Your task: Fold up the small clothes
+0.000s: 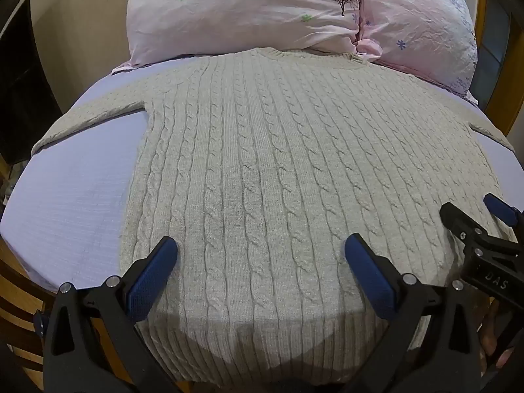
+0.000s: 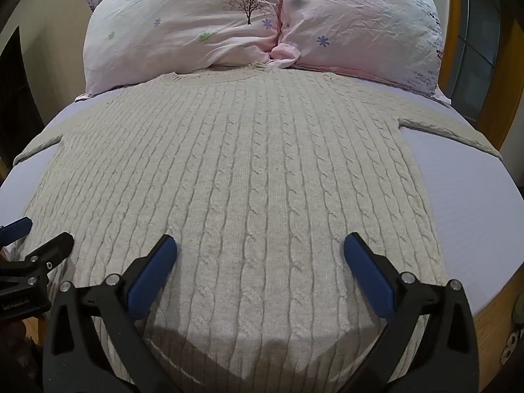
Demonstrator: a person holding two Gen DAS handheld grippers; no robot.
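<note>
Your left claw [image 1: 261, 255] and right claw [image 2: 260, 253] are wide open and empty, so grabbing the thick sweater [image 1: 262, 163] unevenly could bunch it.

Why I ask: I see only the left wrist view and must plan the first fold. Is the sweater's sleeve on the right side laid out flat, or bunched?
Observer: Flat. In the right wrist view the right sleeve lies smooth on the sheet, angled outward and reaching about to the mattress edge.
Operator: Is the right gripper open?
Observer: Yes. The right gripper has its jaws wide apart over the sweater near the hem, gripping nothing.
Operator: What lies beside the sweater's body on that side?
Observer: Only a strip of sheet, then the wooden bed frame.
</note>
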